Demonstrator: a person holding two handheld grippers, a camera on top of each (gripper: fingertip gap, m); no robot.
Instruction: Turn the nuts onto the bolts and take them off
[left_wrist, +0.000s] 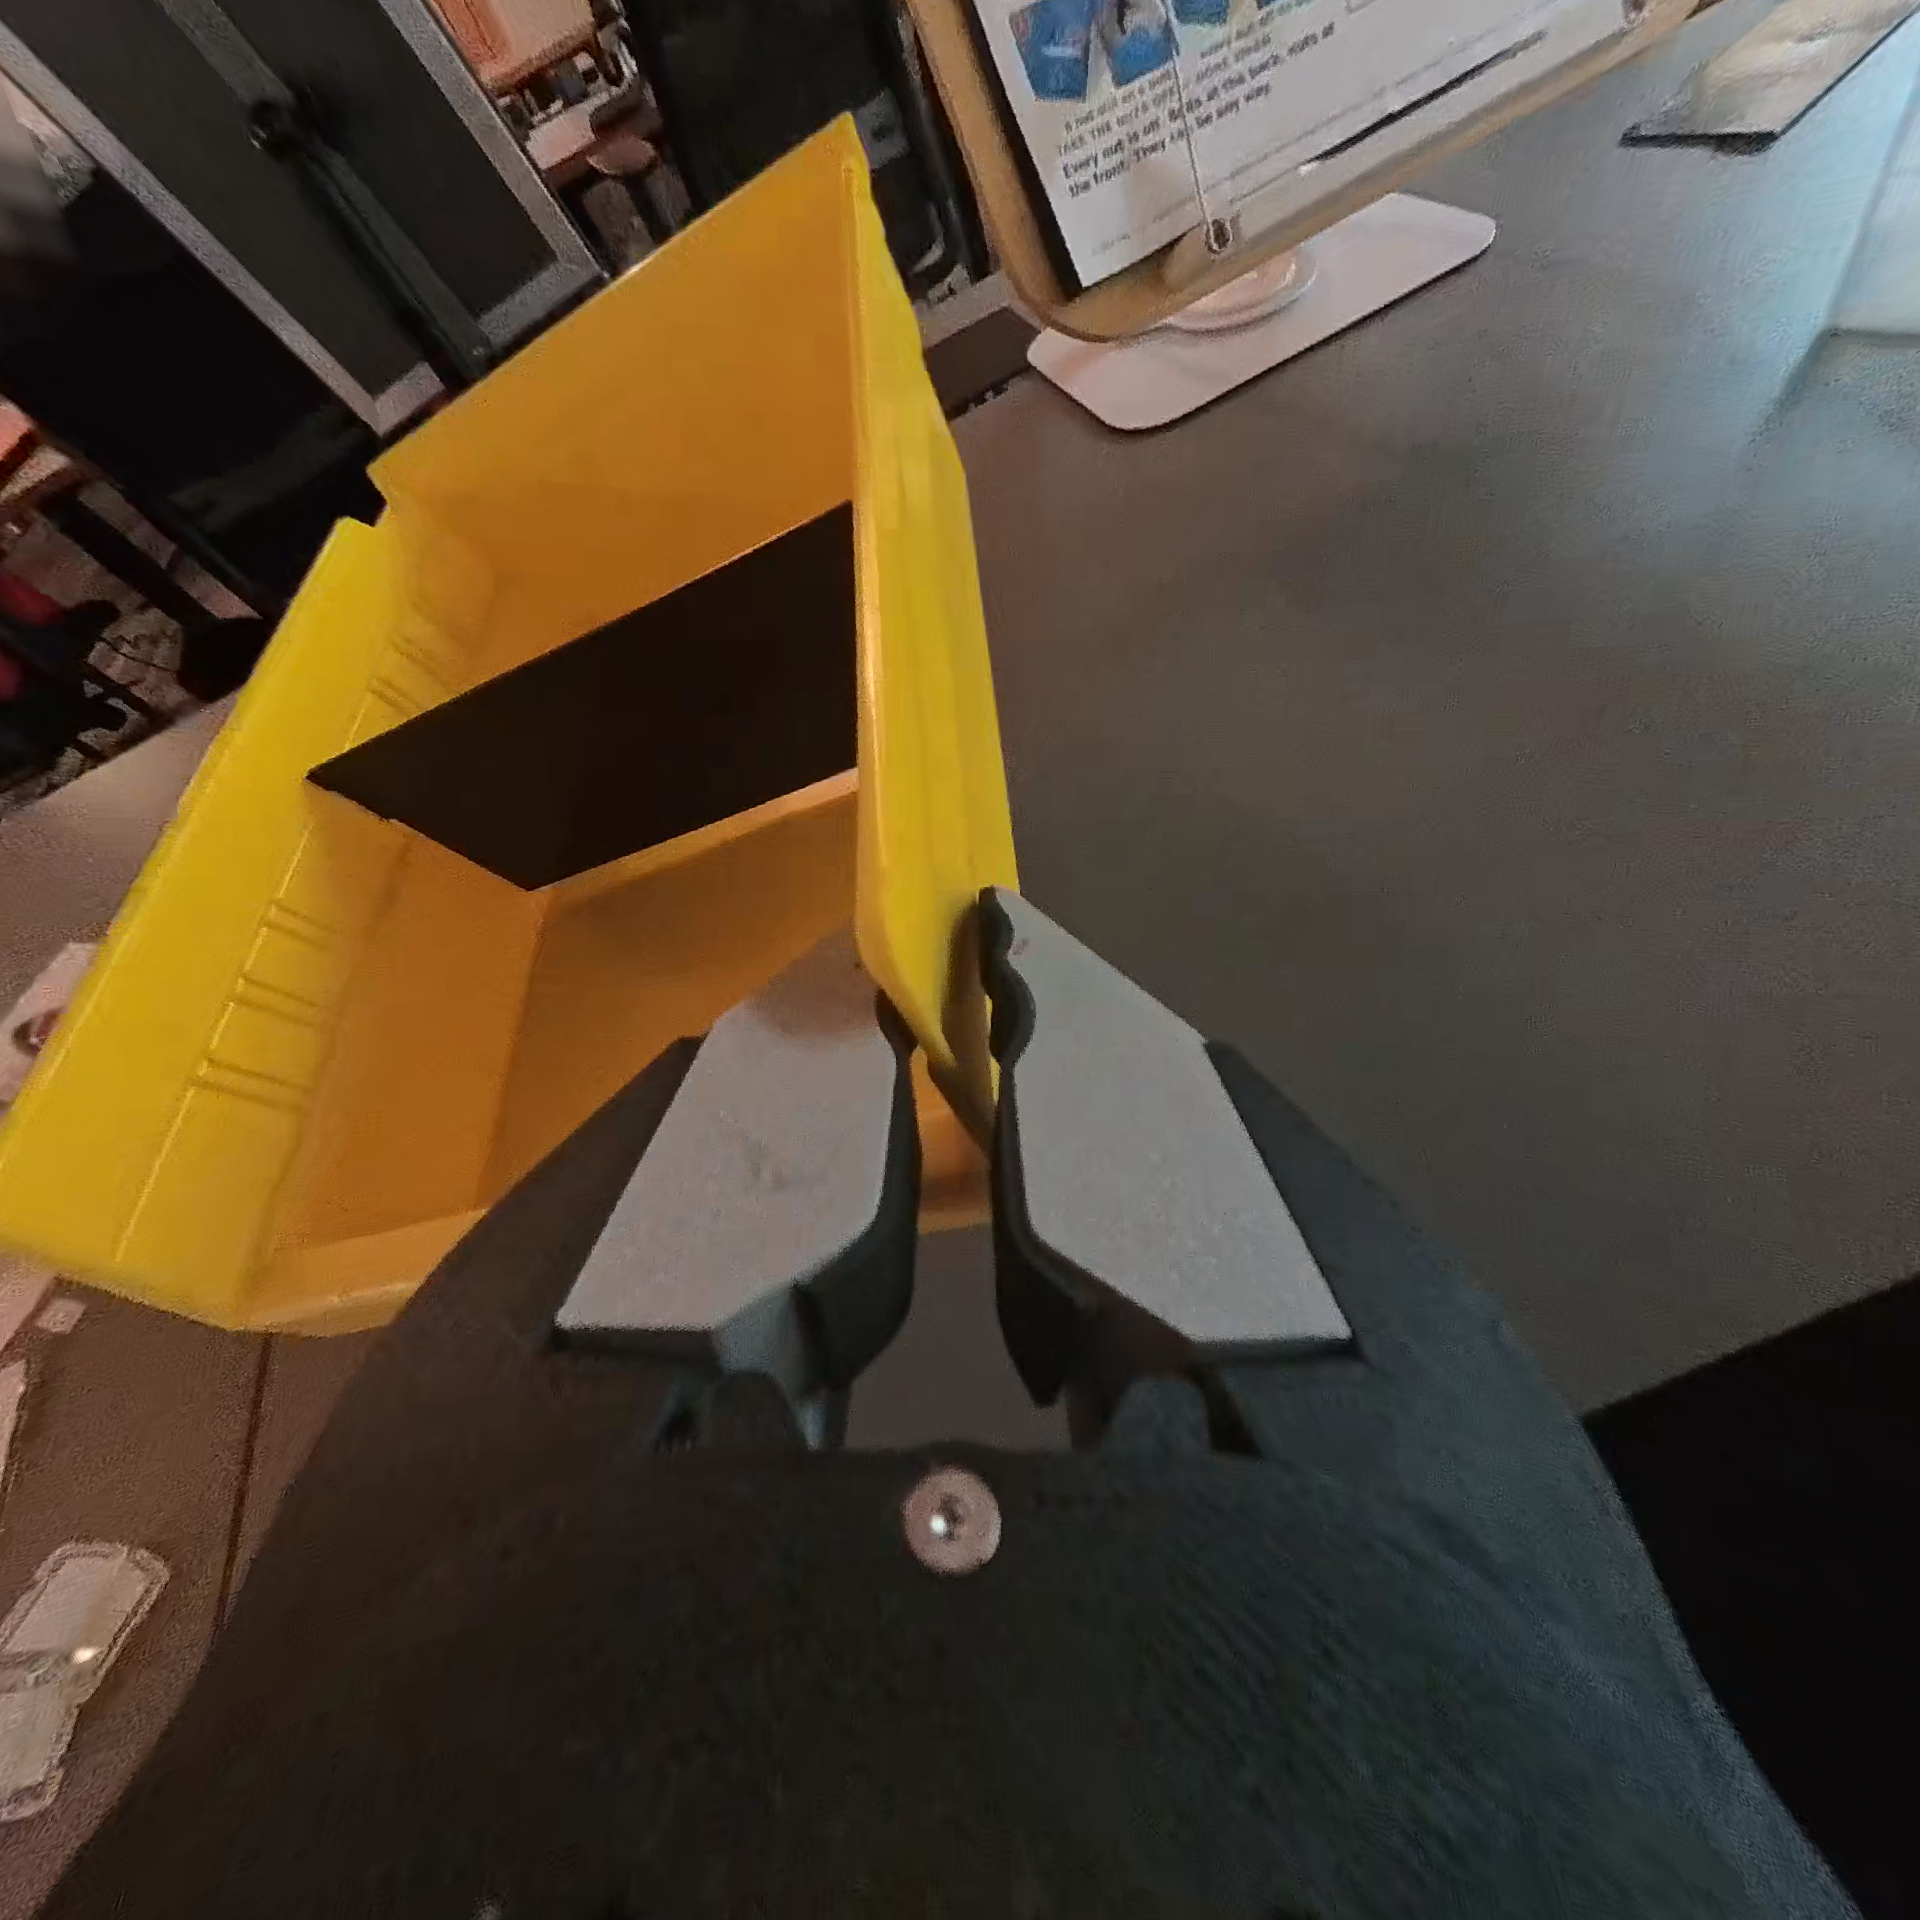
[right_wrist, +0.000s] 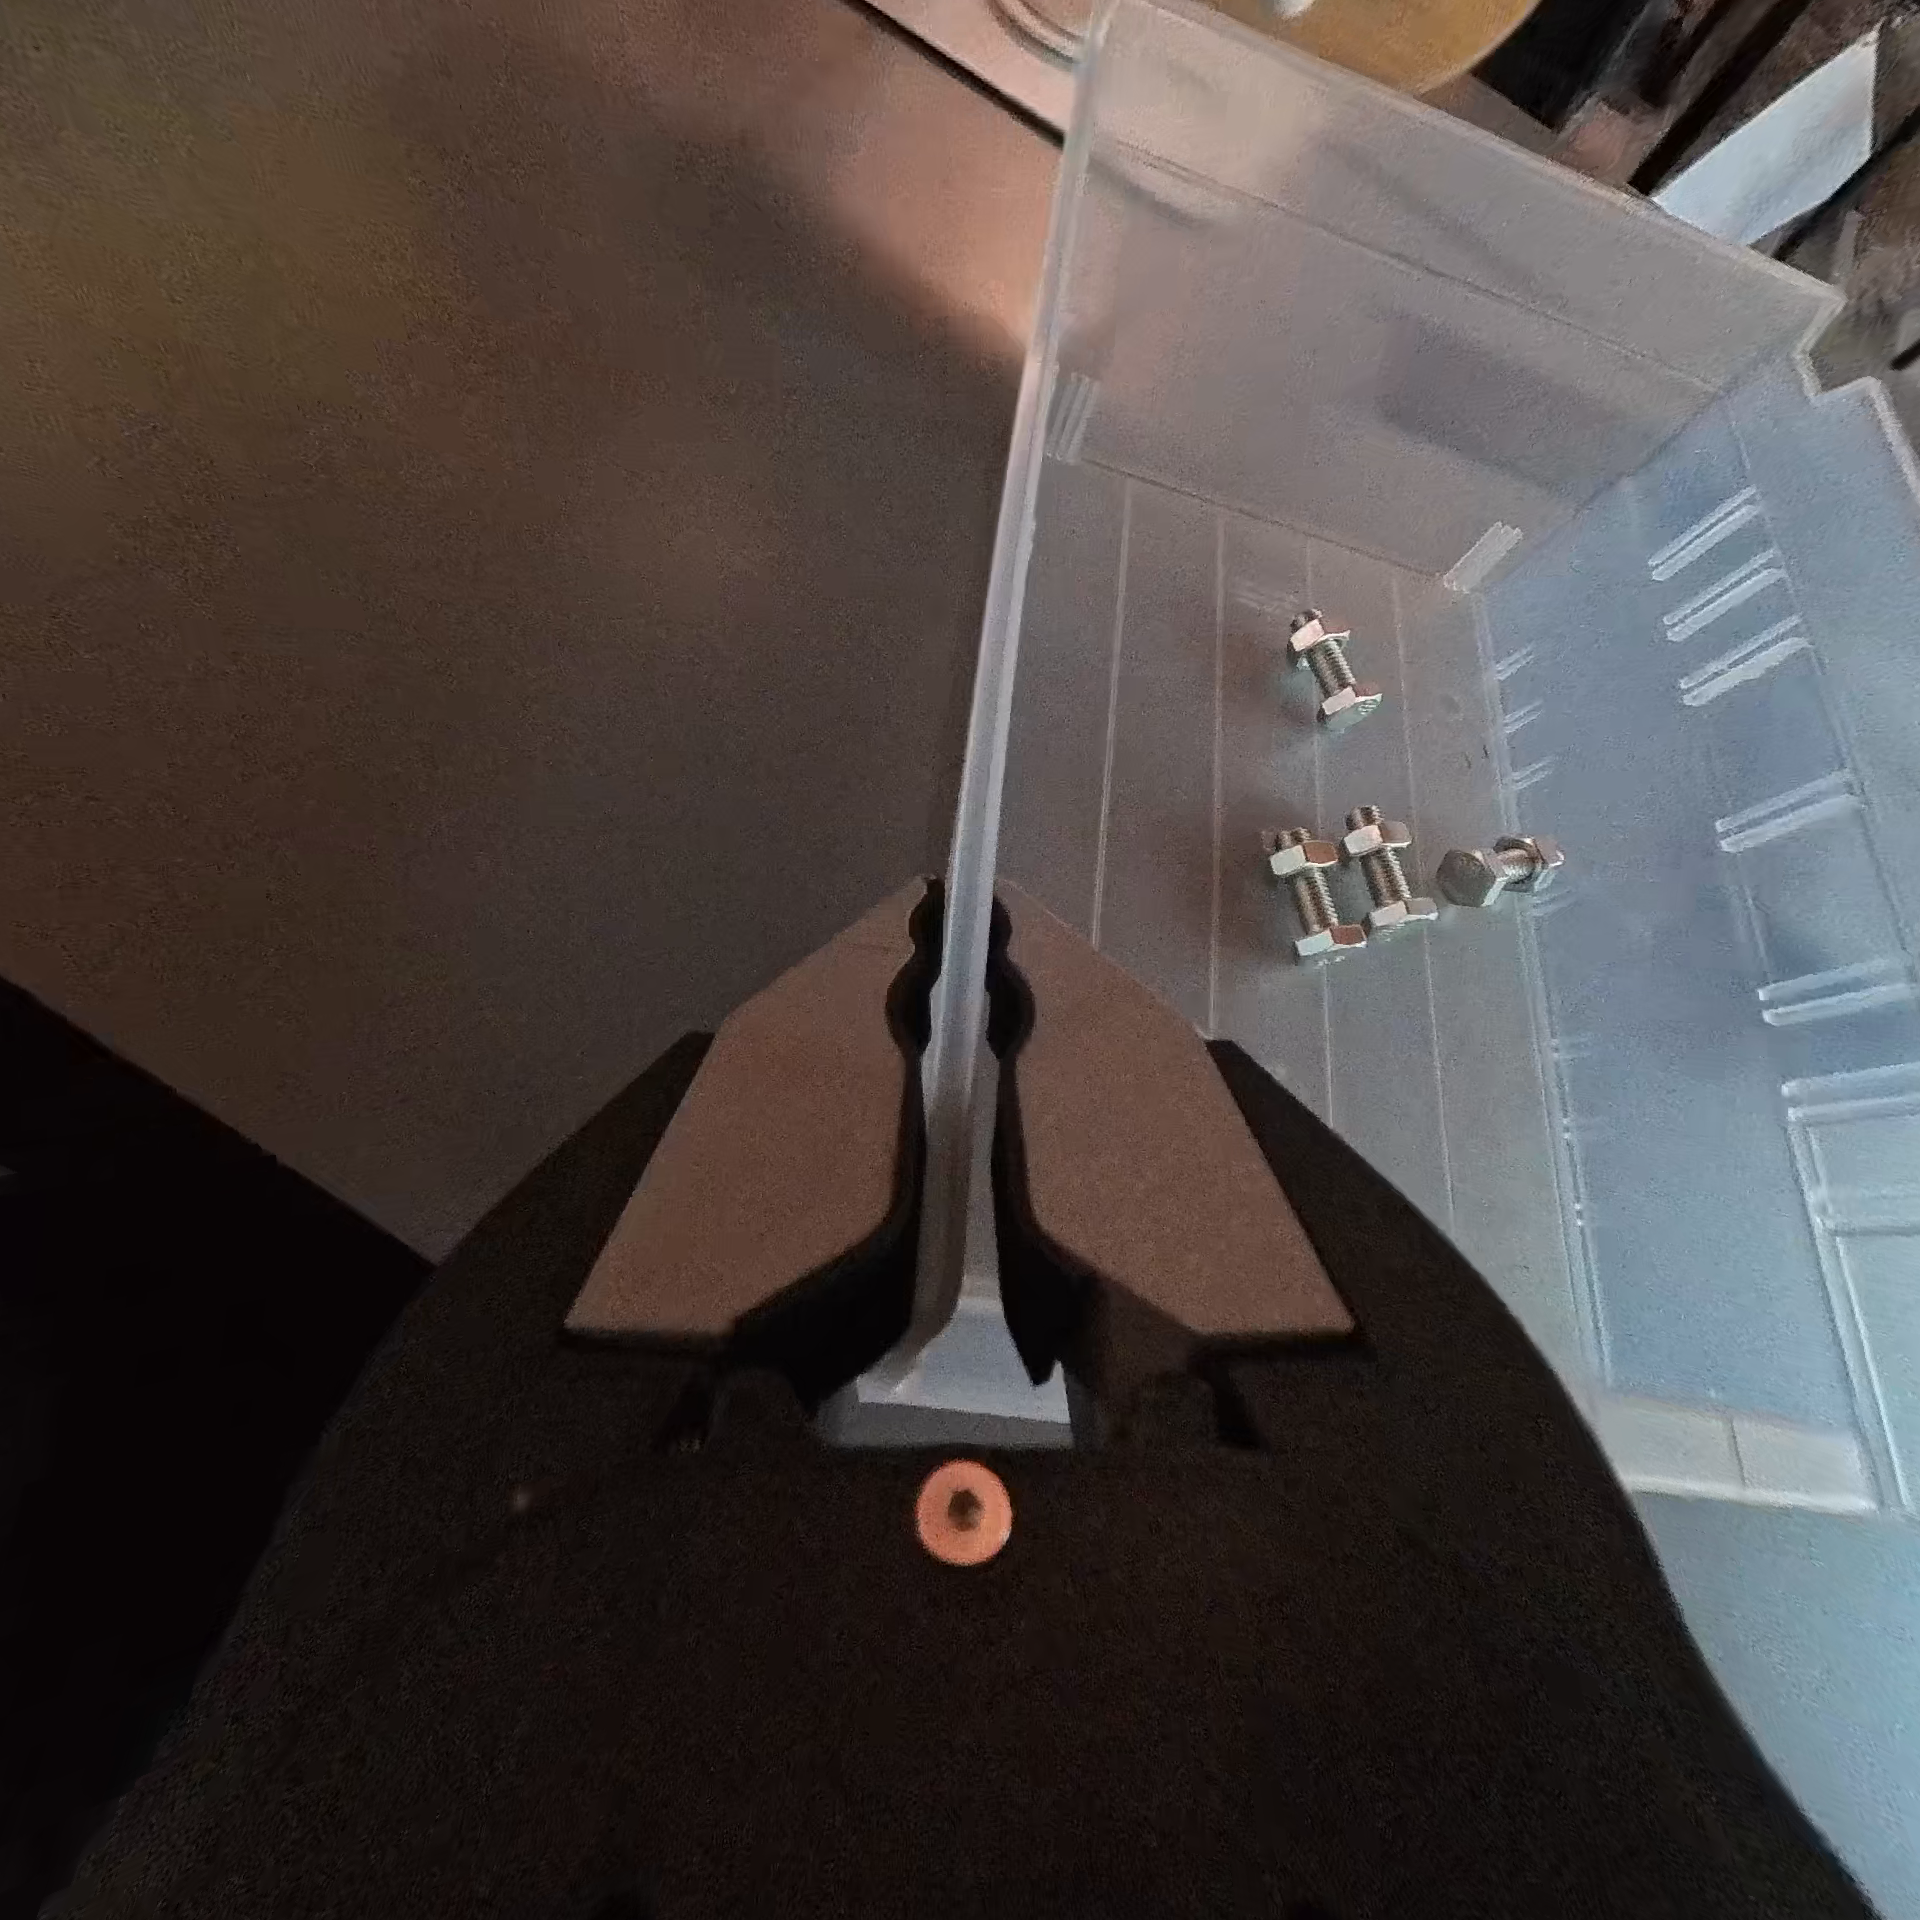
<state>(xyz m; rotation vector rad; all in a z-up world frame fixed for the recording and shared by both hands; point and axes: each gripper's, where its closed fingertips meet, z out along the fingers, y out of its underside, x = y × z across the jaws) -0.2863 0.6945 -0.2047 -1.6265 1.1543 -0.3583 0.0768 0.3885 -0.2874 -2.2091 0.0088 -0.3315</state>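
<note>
Pinching right side wall of yellow storage bin (left_wrist: 665, 582), left gripper (left_wrist: 961, 971) clamped tight on wall's near corner; black divider (left_wrist: 623, 717) stands across bin interior. Bin rests on dark tabletop (left_wrist: 1455, 779); framed instruction sheet (left_wrist: 1226, 114) on white stand beyond.

Right gripper (right_wrist: 961, 935) closed on left wall of clear plastic bin (right_wrist: 1351, 343). Four bolts with nuts threaded on lie on bin floor: one apart (right_wrist: 1333, 670), three clustered (right_wrist: 1392, 888) nearer right wall.
</note>
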